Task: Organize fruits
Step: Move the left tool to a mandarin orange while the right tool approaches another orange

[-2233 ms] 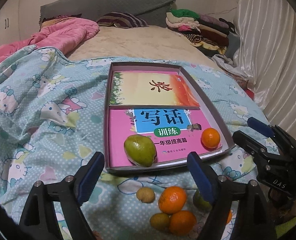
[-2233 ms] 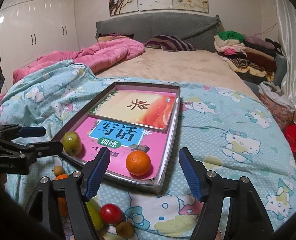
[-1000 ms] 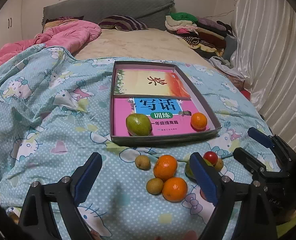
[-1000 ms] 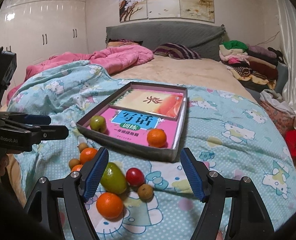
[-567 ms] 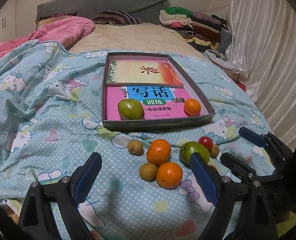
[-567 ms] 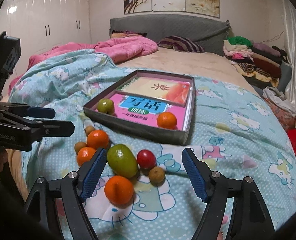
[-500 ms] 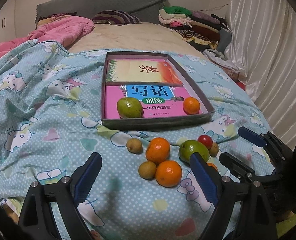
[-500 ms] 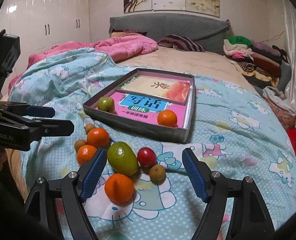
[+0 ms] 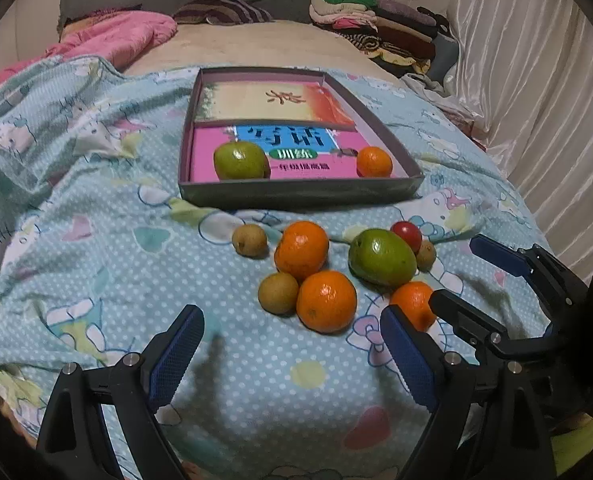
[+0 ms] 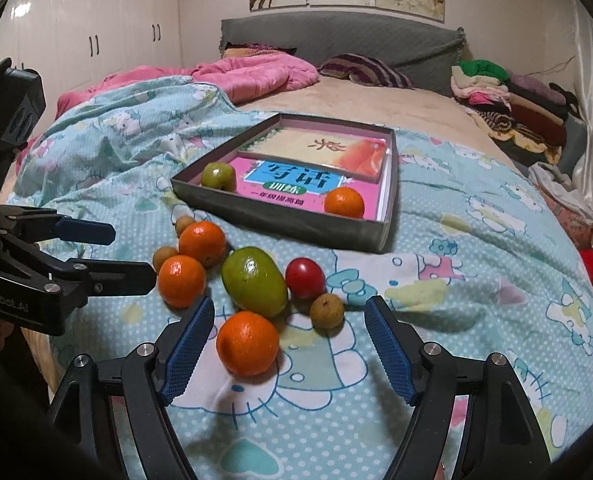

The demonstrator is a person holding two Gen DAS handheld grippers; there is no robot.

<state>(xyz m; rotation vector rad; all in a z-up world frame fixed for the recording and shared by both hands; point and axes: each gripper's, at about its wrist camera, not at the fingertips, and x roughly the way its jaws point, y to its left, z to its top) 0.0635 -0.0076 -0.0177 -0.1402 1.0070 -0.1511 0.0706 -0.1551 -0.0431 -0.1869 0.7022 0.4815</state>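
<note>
Both grippers, left (image 9: 292,354) and right (image 10: 288,350), have sunk toward the loose round oranges (image 10: 247,343) on the bed, fingers apart and empty, ready to pick for the grey cardboard tray (image 9: 296,196).

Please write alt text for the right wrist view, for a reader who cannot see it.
An open right claw hovers over loose fruit on a blue cartoon-print blanket: three round oranges, a large green oval mango, a small red tomato-like fruit and small brown round fruits. Behind lies a shallow grey cardboard box holding books, a green pear and an orange.
</note>
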